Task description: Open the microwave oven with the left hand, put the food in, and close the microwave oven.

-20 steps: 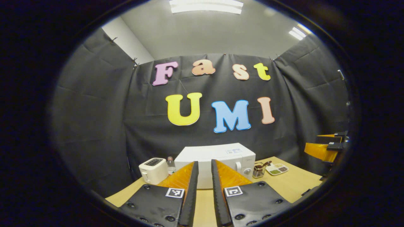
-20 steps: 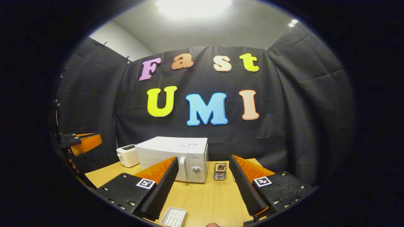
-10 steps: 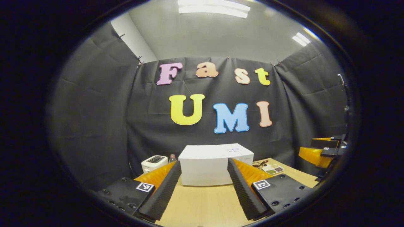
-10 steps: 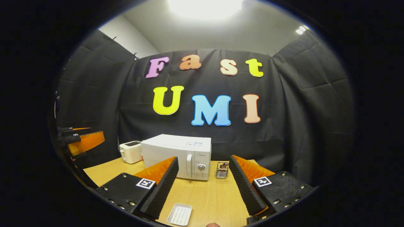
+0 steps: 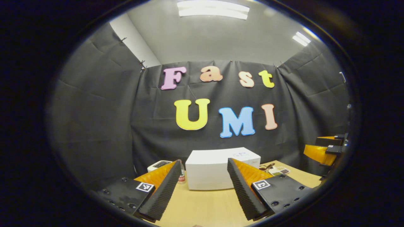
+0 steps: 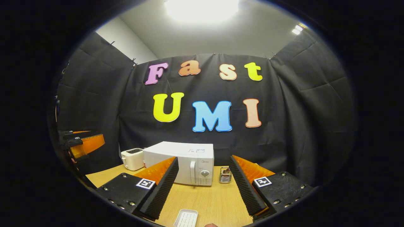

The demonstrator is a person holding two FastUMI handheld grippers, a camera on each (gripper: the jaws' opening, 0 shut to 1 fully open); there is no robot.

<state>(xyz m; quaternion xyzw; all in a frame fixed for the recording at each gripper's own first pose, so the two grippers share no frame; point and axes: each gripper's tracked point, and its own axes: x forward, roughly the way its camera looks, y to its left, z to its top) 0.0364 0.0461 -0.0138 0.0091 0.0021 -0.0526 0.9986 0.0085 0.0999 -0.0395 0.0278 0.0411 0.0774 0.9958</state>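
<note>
1. The microwave (image 6: 186,162) sits on the worktop (image 6: 214,201) ahead of both tools, its door shut.
2. The left tool (image 5: 204,189) and right tool (image 6: 203,189) are spread wide and hold nothing.
3. A white tray (image 6: 187,218) lies just below the right tool; I cannot tell whether it has food.
4. A shut door fits either end of the job.

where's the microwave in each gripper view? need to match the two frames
Left gripper view: microwave low at centre, framed between the open fingers of the left gripper, door shut.
Right gripper view: microwave low, left of centre, partly behind the left finger of the right gripper; its handle and dial face the camera.
Shared landmark: the white toaster, standing just left of the microwave in both.
</note>
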